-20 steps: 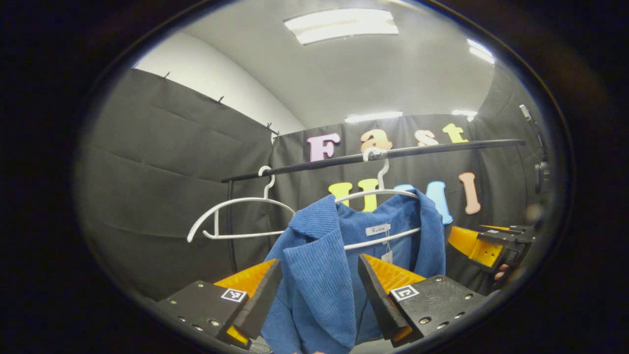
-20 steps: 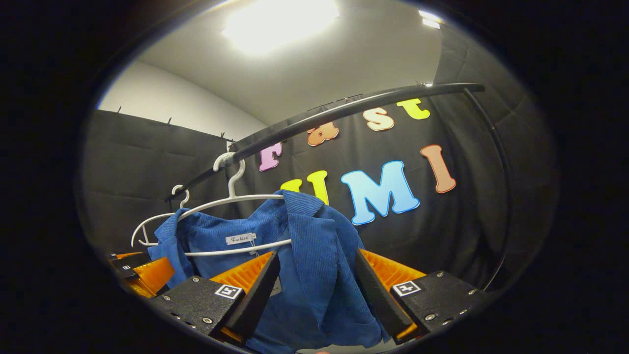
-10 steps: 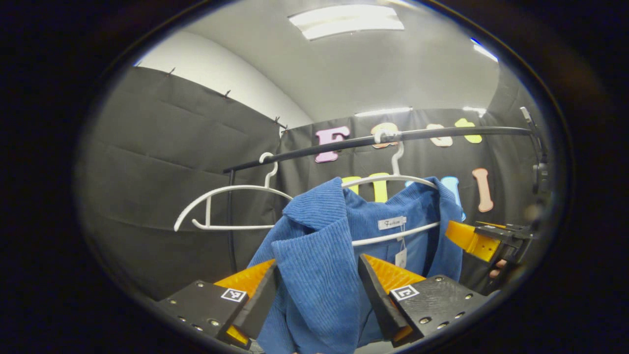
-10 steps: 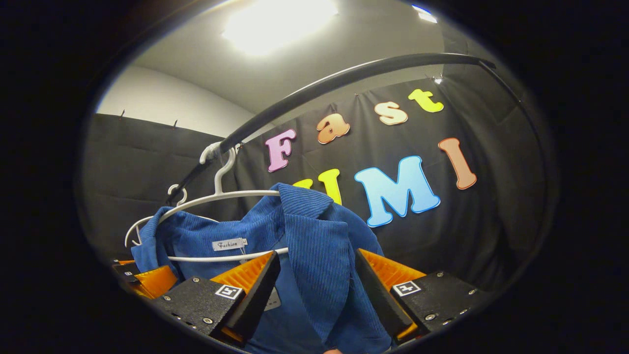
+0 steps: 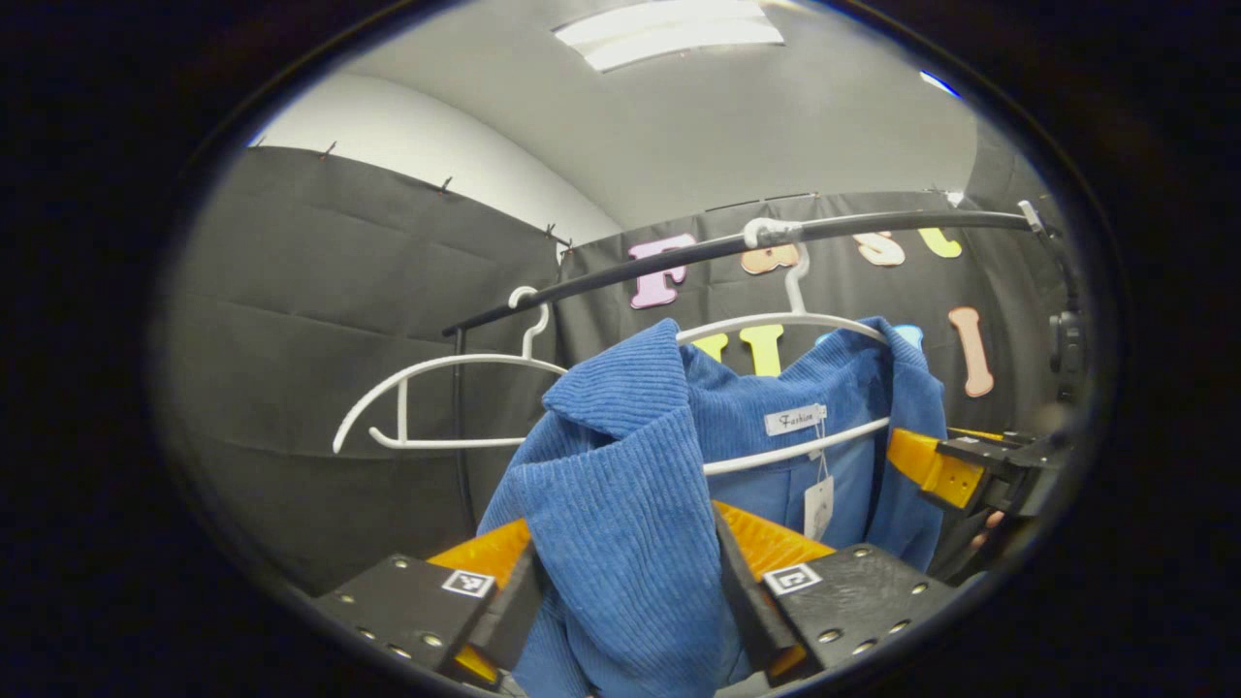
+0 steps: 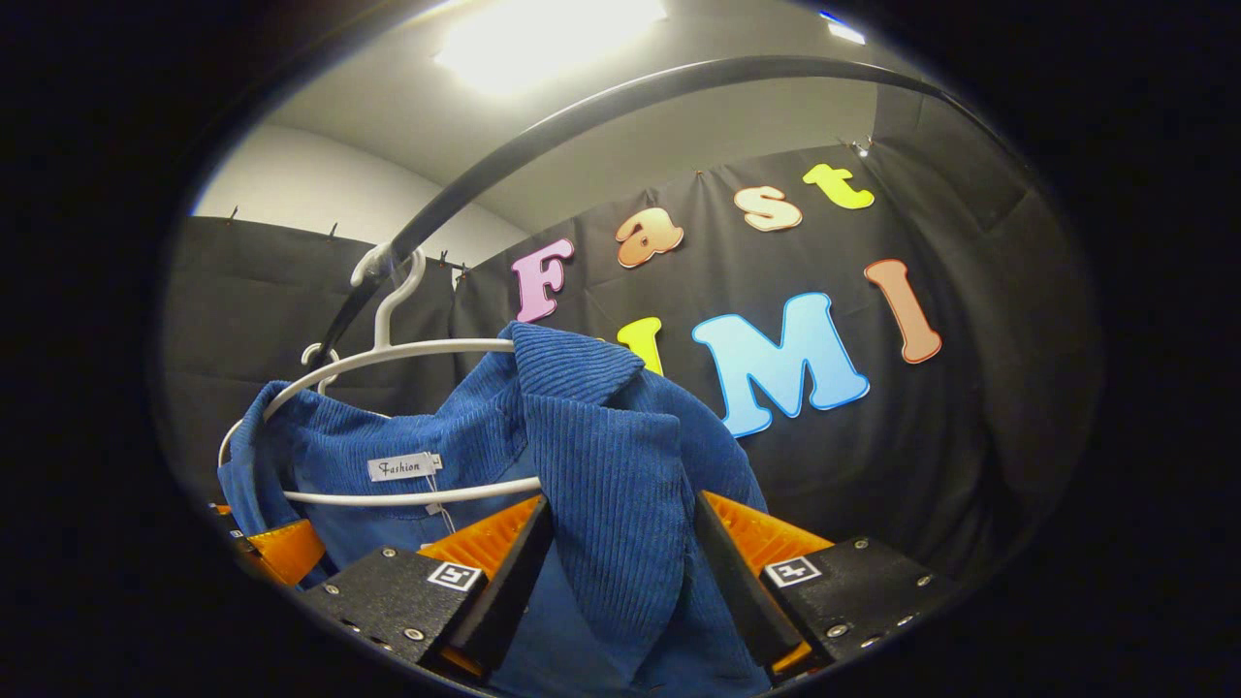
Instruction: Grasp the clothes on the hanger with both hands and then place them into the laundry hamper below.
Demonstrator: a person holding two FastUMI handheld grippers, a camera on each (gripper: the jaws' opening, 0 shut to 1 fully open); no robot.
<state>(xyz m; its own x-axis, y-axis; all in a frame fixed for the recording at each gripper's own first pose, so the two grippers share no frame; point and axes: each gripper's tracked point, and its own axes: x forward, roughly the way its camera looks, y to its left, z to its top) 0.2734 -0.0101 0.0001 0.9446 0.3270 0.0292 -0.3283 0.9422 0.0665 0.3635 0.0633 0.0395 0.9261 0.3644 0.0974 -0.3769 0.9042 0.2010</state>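
Note:
A blue corduroy jacket hangs on a white hanger hooked over a black rail. In the left gripper view, my left gripper is open, and the jacket's near lapel fills the gap between its fingers. My right gripper shows at the jacket's far shoulder, with a hand behind it. In the right gripper view, my right gripper is open astride the other lapel of the jacket, below the hanger. My left gripper peeks out at the lower left.
An empty white hanger hangs on the rail left of the jacket. The rail arcs close overhead in the right gripper view. Its upright post stands behind the empty hanger. Black cloth walls enclose the booth.
Both grippers have moved up and in toward the jacket. The lapels now sit deeper between the fingers, and the rail looks closer. The finger gaps look unchanged.

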